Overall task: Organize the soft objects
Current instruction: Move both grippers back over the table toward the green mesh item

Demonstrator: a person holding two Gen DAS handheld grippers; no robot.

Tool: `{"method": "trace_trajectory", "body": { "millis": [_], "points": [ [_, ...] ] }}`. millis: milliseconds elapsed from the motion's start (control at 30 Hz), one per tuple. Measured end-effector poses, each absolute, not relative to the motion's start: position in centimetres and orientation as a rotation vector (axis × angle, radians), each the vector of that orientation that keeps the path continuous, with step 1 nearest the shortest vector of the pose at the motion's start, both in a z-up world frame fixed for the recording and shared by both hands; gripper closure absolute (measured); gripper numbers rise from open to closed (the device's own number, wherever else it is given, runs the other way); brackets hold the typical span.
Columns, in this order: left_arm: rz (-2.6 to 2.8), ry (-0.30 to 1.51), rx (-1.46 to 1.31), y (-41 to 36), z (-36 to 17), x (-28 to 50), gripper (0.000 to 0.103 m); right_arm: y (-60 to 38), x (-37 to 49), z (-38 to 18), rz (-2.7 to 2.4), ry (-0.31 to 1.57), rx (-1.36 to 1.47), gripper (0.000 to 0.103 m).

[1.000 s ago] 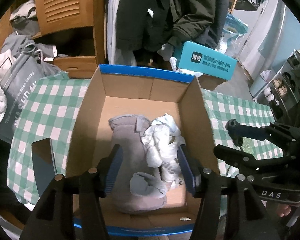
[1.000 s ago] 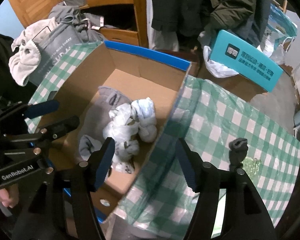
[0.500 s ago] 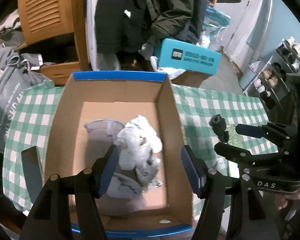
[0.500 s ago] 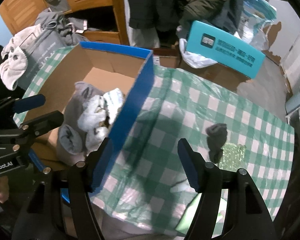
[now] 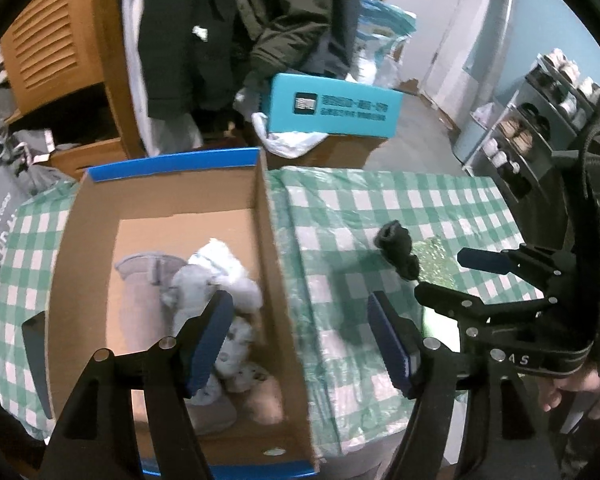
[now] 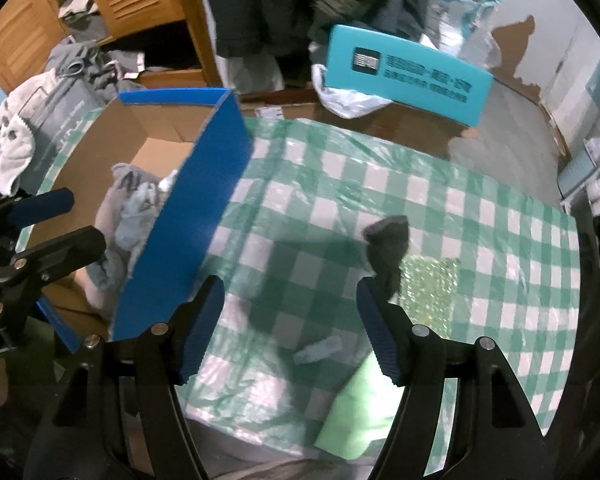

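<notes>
A cardboard box [image 5: 272, 248] with a blue rim stands on the left of the checked tablecloth. In it lie a grey garment [image 5: 140, 304] and white socks [image 5: 216, 268]. My left gripper [image 5: 298, 308] hangs over the box's right wall, its jaws opening with nothing gripped between them. A dark rolled sock [image 6: 388, 248] lies on the cloth to the right of the box [image 6: 204, 208]. My right gripper [image 6: 290, 332] is open above the cloth, the dark sock just beyond its right fingertip. The left gripper [image 6: 56, 226] also shows at the left edge of the right wrist view.
A glittery green patch [image 6: 432, 280] lies beside the dark sock; a pale green cloth [image 6: 352, 412] and a small pale scrap [image 6: 320, 350] lie near the table's front edge. Behind the table are a teal box [image 6: 404, 76], hanging coats, a wooden cabinet [image 5: 56, 52] and piled clothes.
Both grippers have slid to the right, off the box's inside towards the open cloth. The left jaws stand wider. The dark sock has come nearer in both views.
</notes>
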State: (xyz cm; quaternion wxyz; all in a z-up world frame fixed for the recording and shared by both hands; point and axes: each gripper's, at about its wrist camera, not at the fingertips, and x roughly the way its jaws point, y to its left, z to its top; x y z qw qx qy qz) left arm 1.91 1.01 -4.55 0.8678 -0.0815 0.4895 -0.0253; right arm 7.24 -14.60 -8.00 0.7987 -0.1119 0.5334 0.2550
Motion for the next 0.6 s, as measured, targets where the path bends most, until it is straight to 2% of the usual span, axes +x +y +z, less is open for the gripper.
{"method": "trace_trajectory", "body": {
  "millis": [600],
  "points": [
    [-0.142,1.084,-0.125,-5.4,-6.8,4.4,0.032,-22.1,9.2,-10.5,0.421,1.187,-0.188,0.034]
  ]
}}
